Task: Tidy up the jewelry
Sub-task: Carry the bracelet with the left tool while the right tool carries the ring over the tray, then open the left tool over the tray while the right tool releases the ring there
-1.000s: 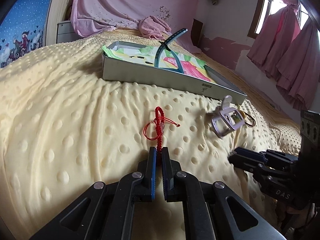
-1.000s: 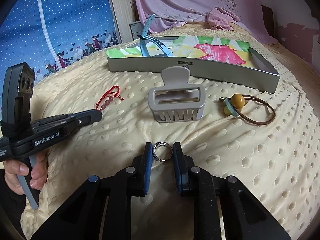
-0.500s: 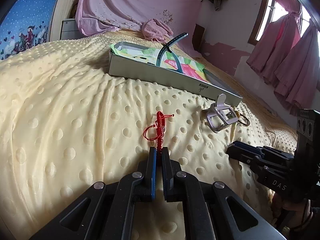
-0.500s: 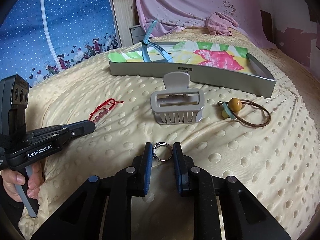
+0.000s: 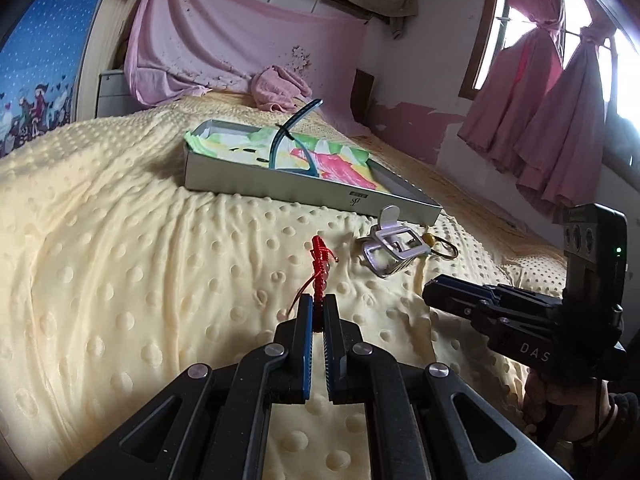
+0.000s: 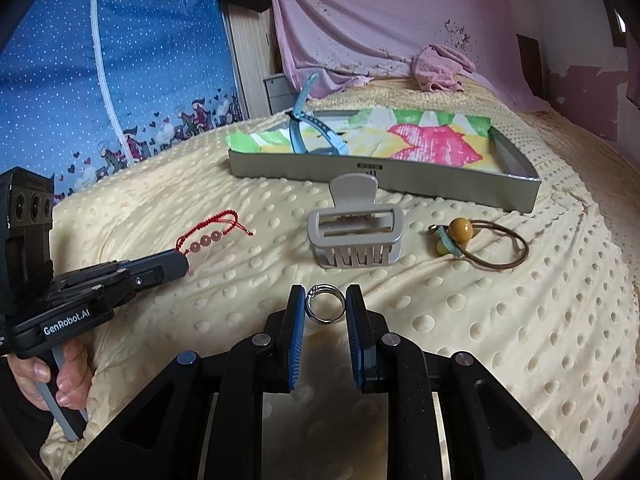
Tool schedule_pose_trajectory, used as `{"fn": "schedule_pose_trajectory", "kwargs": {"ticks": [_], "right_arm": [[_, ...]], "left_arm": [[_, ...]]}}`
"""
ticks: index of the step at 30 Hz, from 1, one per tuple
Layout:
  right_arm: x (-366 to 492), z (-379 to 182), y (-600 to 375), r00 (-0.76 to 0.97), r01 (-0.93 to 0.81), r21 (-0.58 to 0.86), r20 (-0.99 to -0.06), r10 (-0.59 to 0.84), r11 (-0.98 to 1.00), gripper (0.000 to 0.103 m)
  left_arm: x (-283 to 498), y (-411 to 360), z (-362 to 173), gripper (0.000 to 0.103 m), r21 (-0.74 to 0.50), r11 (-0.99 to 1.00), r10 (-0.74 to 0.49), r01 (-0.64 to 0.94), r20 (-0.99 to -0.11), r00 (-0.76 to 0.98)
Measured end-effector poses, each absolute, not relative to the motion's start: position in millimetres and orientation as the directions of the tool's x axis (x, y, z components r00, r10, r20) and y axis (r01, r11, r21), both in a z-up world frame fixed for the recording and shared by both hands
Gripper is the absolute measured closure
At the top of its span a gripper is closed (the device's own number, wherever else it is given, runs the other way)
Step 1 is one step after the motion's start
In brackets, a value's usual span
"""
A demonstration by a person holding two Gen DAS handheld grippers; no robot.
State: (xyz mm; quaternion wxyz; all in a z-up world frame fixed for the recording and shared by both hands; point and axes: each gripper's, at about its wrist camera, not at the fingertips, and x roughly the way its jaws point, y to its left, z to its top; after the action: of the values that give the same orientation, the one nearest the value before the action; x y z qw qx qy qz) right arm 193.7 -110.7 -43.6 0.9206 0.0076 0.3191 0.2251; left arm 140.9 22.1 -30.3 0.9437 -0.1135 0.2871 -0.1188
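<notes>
Jewelry is in both grips at once. The left gripper has its jaws pinched right down on the near end of the red bracelet, whose cord and beads run straight ahead of the fingertips, long axis pointing toward the grey tray beyond. The right gripper is narrowed onto the silver ring, which sits upright between the blue pads; both pads look to be touching its rim, though the contact on the right side is hard to be sure of. On the cream blanket between hands and tray lie the grey hair claw and the beaded hair tie, untouched. So the tray lies dead ahead of both loads, and the claw sits squarely in the ring's path, while the bracelet's lane looks clearer.
</notes>
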Motion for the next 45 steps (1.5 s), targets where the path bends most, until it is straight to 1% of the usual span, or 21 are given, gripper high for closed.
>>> {"fn": "schedule_pose_trajectory", "kwargs": {"ticks": [5, 10, 13, 17, 21, 26, 29, 33, 39, 45], "right_arm": [[191.3, -34.4, -119.9, 0.724, -0.396, 0.183, -0.540, 0.429, 0.900, 0.085], [203.3, -23.2, -131.3, 0.734, -0.385, 0.220, -0.516, 0.441, 0.896, 0.085], [215.1, -10.6, -136.7, 0.754, -0.381, 0.209, -0.493, 0.433, 0.901, 0.085], [242.1, 2.4, -147.6, 0.788, -0.354, 0.172, -0.475, 0.393, 0.919, 0.085], [279.8, 11.0, -161.5, 0.802, -0.322, 0.168, -0.475, 0.362, 0.932, 0.085], [327.8, 9.5, -176.4, 0.793, -0.283, 0.189, -0.506, 0.340, 0.940, 0.085], [355.3, 0.8, -181.3, 0.766, -0.264, 0.203, -0.549, 0.333, 0.943, 0.085], [373.0, -13.6, -179.5, 0.736, -0.259, 0.184, -0.598, 0.318, 0.948, 0.085], [385.6, -30.3, -172.8, 0.687, -0.247, 0.170, -0.664, 0.296, 0.954, 0.085], [388.0, -34.5, -161.7, 0.671, -0.247, 0.133, -0.691, 0.268, 0.960, 0.085]], "left_arm": [[142.2, 16.3, -18.4, 0.098, -0.260, 0.950, -0.284, 0.173, -0.486, 0.827], [153.9, 7.0, -0.8, 0.098, -0.249, 0.949, -0.289, 0.191, -0.451, 0.844], [166.3, 1.6, 11.3, 0.098, -0.243, 0.948, -0.295, 0.206, -0.427, 0.855], [198.6, -7.9, 24.6, 0.098, -0.241, 0.945, -0.307, 0.222, -0.417, 0.855], [239.1, -16.9, 28.5, 0.098, -0.245, 0.944, -0.310, 0.221, -0.431, 0.847], [287.2, -30.7, 21.0, 0.098, -0.236, 0.949, -0.300, 0.208, -0.487, 0.820], [314.0, -37.9, 9.2, 0.098, -0.239, 0.951, -0.298, 0.196, -0.543, 0.785], [330.9, -42.4, -1.6, 0.098, -0.262, 0.947, -0.307, 0.184, -0.584, 0.751], [340.2, -48.4, -10.0, 0.098, -0.259, 0.950, -0.301, 0.174, -0.619, 0.725], [340.3, -51.1, -8.7, 0.098, -0.238, 0.956, -0.285, 0.170, -0.630, 0.722]]}}
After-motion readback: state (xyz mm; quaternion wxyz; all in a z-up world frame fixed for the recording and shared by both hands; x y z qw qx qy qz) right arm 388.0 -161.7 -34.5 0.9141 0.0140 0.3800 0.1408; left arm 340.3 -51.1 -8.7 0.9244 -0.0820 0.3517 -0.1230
